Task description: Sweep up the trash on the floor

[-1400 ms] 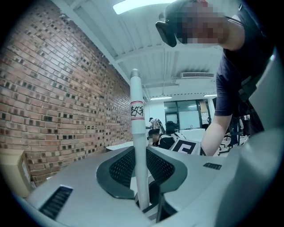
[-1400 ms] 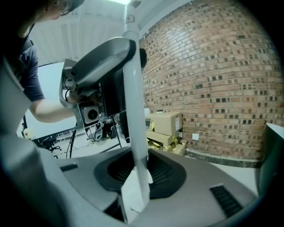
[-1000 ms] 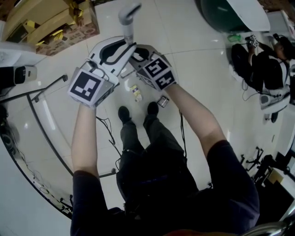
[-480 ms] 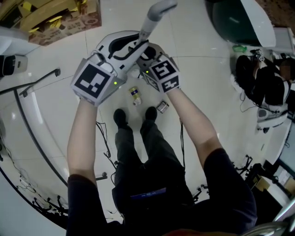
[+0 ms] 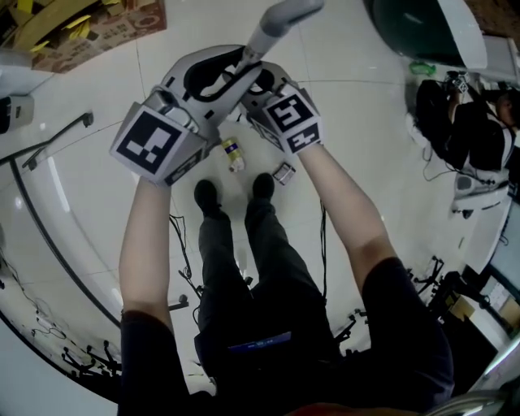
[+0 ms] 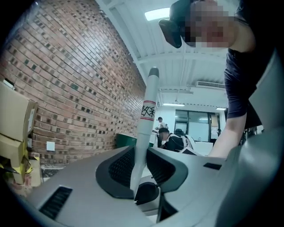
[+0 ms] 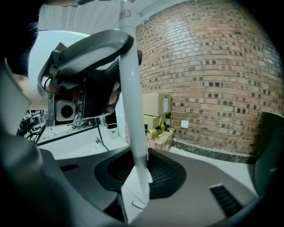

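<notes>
One white broom handle with a grey cap [image 5: 280,18] stands between both grippers. In the head view my left gripper [image 5: 213,75] and right gripper [image 5: 258,84] sit close together on it, high above the floor. The left gripper view has the handle [image 6: 148,111] upright between the jaws of the left gripper [image 6: 141,166], which have just been opening slightly with the handle still gripped. My right gripper [image 7: 137,177] clamps the same handle [image 7: 131,88] lower down. On the tiles lie a small bottle [image 5: 233,154] and a small crushed can [image 5: 283,172], just ahead of the person's shoes [image 5: 205,197].
Cardboard boxes [image 5: 81,24] stand at the far left by a brick wall. A dark green bin [image 5: 414,28] is at the far right. A black curved rail with cables [image 5: 49,179] runs along the left. A seated person [image 5: 479,138] is at the right.
Both grippers have come down together with the handle. Its capped top now leans more to the right in the head view. The bottle and can lie where they were.
</notes>
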`<state>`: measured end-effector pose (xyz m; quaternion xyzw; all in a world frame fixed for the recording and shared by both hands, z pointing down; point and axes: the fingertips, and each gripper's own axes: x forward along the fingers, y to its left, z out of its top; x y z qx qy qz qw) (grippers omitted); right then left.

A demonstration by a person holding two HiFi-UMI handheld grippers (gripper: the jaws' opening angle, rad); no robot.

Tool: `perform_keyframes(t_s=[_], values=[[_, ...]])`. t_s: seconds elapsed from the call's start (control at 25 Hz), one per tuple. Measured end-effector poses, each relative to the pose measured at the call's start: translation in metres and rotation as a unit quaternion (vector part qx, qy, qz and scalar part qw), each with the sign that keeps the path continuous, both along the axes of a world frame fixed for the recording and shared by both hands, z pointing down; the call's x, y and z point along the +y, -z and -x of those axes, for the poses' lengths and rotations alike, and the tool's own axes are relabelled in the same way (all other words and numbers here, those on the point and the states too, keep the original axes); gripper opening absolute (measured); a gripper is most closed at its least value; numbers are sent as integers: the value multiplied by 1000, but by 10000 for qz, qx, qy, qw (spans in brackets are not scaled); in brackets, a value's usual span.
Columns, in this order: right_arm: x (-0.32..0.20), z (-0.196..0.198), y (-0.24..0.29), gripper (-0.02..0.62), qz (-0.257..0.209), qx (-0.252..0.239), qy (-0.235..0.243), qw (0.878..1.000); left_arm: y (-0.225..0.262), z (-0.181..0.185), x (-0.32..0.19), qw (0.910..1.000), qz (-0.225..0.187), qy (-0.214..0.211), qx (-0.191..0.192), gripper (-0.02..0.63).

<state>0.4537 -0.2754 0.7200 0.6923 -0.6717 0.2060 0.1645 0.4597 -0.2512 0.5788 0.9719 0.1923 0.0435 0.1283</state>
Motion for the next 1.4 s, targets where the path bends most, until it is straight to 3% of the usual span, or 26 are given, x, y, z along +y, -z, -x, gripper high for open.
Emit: perform_keyframes(t_s=[0.24,0.28,0.36,0.44,0.6,0.68,0.96,1.24,1.4], values=[[2,3,2,106,127,-15,8,9999,2,0,8,9990,-434,-18,-44,92],[0,5,2,106,141,-23,24,9999,4,-1,8,9986,-516,-24,-77,136],[-4,11,2,106,151,-16,68,9999,7,-3,6,9974,-694,-74,-151,149],[-5,12,2,106,137,-6,23,9999,8,-6,5,9962,-815,-198,-235,71],[-5,13,-2,106,244,31,100,9996,5,-5,0,9971,-363,-536,-392,81],[-6,18,-7,106,299,2,195,9994,-2,-3,-5,9973,-15,-551,-476,88],[-1,30,-16,106,326,-28,326,9989,-10,7,-1,9957,512,-569,-526,101],[27,28,-13,106,458,-81,215,9987,-7,3,30,9928,672,-436,-888,112],[46,34,-9,106,424,33,299,9986,-3,11,56,9920,774,-476,-871,118]])
